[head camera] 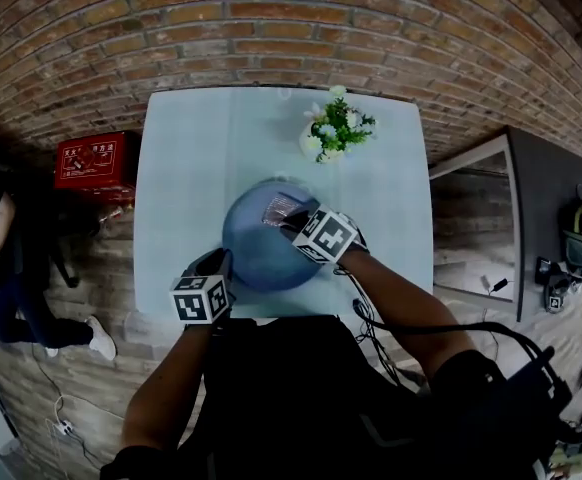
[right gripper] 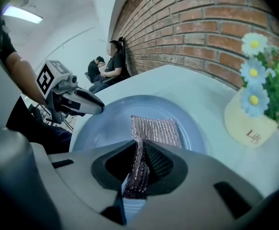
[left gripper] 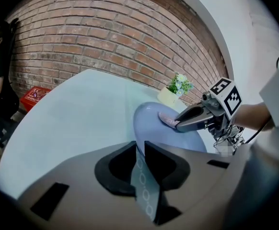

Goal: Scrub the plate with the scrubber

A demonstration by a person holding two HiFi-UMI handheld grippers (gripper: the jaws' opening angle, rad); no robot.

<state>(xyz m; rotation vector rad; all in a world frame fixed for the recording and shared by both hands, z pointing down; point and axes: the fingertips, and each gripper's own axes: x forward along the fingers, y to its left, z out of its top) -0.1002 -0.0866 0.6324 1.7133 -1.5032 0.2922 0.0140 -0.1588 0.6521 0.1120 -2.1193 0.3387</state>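
A round blue plate [head camera: 261,253] lies on the pale table [head camera: 186,168]. My left gripper [head camera: 221,264] is shut on the plate's near left rim; in the left gripper view the rim [left gripper: 140,163] runs edge-on between the jaws. My right gripper [head camera: 291,224] reaches over the plate from the right and is shut on a pinkish metallic scrubber [head camera: 278,208]. In the right gripper view one end of the scrubber [right gripper: 155,130] is pinched in the jaws and the rest lies flat on the plate [right gripper: 101,126]. The left gripper [right gripper: 99,109] shows there at the plate's far rim.
A small pot of flowers [head camera: 333,133] stands on the table just beyond the plate. A red box [head camera: 96,160] sits on the floor left of the table, where a person [head camera: 11,258] stands. A dark cabinet [head camera: 546,218] is on the right. A brick wall is behind.
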